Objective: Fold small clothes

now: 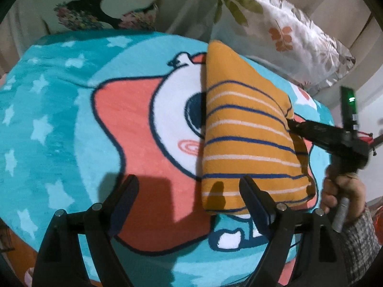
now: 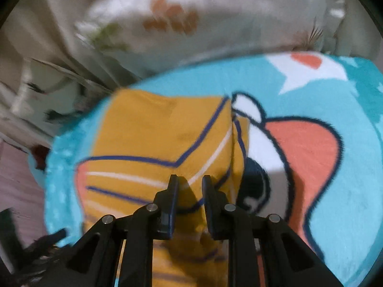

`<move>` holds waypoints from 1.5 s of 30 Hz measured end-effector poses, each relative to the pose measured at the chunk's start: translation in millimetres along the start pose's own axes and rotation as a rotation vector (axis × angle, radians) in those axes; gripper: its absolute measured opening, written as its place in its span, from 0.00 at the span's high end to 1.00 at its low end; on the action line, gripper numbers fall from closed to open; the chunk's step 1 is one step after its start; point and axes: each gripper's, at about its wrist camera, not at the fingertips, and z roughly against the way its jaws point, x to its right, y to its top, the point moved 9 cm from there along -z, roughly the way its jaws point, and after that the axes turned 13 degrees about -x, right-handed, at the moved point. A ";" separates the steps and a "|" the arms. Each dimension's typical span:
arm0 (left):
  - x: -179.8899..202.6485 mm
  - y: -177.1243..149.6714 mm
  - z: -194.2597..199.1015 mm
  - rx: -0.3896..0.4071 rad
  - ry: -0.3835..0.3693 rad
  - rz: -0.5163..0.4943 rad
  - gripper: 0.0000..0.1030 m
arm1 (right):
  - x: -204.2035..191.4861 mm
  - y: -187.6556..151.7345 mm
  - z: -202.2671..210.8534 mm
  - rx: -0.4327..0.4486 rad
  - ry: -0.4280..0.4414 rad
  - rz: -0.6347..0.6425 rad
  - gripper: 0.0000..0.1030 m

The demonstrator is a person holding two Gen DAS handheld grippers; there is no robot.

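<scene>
Mustard striped garment [image 1: 241,143] lies mid-fold near the blanket's [image 1: 59,119] right edge, right gripper [image 2: 190,186] pinching its raised side while left gripper [image 1: 189,189] gapes empty; next, I judge, lay that flap flat.

A small mustard-yellow garment [image 1: 241,143] banded with navy and white stripes lies folded lengthwise on a turquoise cartoon blanket, its plain upper end pointing toward the pillows. Its right edge is lifted off the blanket, while the left edge and striped near end rest flat; the right-wrist view [image 2: 153,141] shows it doubled along a crease
</scene>
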 end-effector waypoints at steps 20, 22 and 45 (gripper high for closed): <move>-28.8 -1.5 52.3 0.178 0.176 0.100 0.18 | -21.4 26.9 -8.8 0.001 -0.054 0.115 0.57; -34.1 -6.7 52.6 0.167 0.181 0.109 0.18 | -21.0 28.9 -7.3 -0.001 -0.048 0.122 0.56; -53.7 -49.9 59.3 0.156 0.041 0.034 0.18 | -114.4 -95.5 -9.8 0.057 -0.255 0.251 0.56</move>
